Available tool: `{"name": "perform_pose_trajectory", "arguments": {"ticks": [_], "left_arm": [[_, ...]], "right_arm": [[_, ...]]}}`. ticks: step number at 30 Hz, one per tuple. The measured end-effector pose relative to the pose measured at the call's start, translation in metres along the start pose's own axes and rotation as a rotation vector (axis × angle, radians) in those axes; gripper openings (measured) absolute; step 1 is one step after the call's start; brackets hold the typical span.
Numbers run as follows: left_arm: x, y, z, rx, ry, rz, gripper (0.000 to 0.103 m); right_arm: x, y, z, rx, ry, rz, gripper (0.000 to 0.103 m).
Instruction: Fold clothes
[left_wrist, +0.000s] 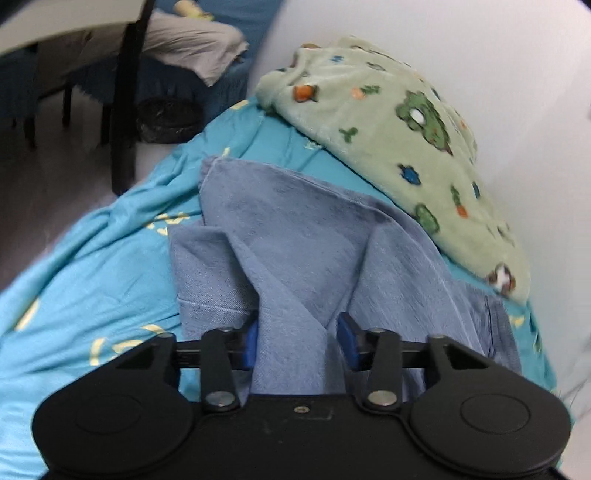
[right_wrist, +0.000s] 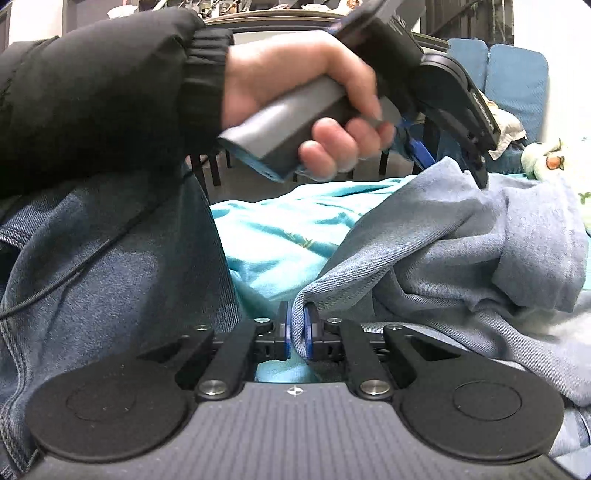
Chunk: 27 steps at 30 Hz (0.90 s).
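A light blue denim garment (left_wrist: 295, 236) lies rumpled on a turquoise bed sheet (left_wrist: 92, 273). My left gripper (left_wrist: 300, 341) hovers low over it, its blue pads (left_wrist: 349, 339) apart. A raised fold of the garment stands between them; it touches the left pad, and a small gap shows at the right one. In the right wrist view the same garment (right_wrist: 461, 251) spreads to the right. My right gripper (right_wrist: 298, 334) is shut on its near edge. Farther back a hand (right_wrist: 295, 85) holds the left gripper (right_wrist: 450, 166), tips dipped into the cloth.
A green fleece blanket (left_wrist: 406, 122) with cartoon prints lies bunched against the white wall (left_wrist: 480, 44). The person's jeans (right_wrist: 110, 258) and black sleeve (right_wrist: 92, 85) fill the left. Beyond the bed edge are a black post (left_wrist: 127, 103), chairs and floor (left_wrist: 44, 177).
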<state>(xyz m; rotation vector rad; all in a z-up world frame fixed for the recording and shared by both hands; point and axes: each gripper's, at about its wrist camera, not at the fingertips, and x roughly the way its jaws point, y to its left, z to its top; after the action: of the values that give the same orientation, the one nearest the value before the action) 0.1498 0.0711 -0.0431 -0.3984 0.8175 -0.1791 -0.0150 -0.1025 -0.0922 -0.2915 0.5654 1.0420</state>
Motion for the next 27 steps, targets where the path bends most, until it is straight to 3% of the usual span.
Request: {"name": "perform_pose_trajectory", "arguments": {"ticks": [5,8,11,14,16,18,21,22,23,24,27], "left_arm": [[0.013,0.014,0.008,-0.13,0.011,-0.066,0.02],[0.013,0.025,0.011,-0.205,0.006,-0.069,0.02],[0.015,0.039,0.013,-0.298,0.024,-0.095,0.02],[0.021,0.044,0.016,-0.331,0.04,-0.109,0.025],[0.028,0.047,0.019,-0.353,0.064,-0.103,0.033],[0.038,0.049,0.023,-0.369,0.089,-0.103,0.033],[0.046,0.051,0.026,-0.368,0.097,-0.099,0.03],[0.046,0.051,0.026,-0.361,0.094,-0.096,0.024],[0.046,0.052,0.026,-0.354,0.085,-0.1,0.007],[0.045,0.054,0.026,-0.352,0.073,-0.099,0.002],[0.031,0.061,0.026,-0.389,0.001,-0.1,0.002]], "right_arm": [[-0.023,-0.016,0.003,0.115,-0.066,-0.005,0.008],[-0.047,-0.026,0.011,0.202,-0.178,-0.005,0.01],[-0.068,-0.043,0.02,0.301,-0.288,-0.017,0.02],[-0.067,-0.082,0.035,0.416,-0.358,-0.09,0.031],[-0.057,-0.114,0.049,0.486,-0.343,-0.196,0.051],[-0.042,-0.149,0.064,0.546,-0.307,-0.303,0.052],[-0.015,-0.202,0.088,0.595,-0.238,-0.316,0.058],[-0.004,-0.217,0.095,0.607,-0.2,-0.322,0.058],[0.008,-0.232,0.102,0.619,-0.161,-0.328,0.058],[0.022,-0.246,0.109,0.637,-0.111,-0.342,0.058],[0.065,-0.278,0.118,0.696,0.038,-0.345,0.049]]}}
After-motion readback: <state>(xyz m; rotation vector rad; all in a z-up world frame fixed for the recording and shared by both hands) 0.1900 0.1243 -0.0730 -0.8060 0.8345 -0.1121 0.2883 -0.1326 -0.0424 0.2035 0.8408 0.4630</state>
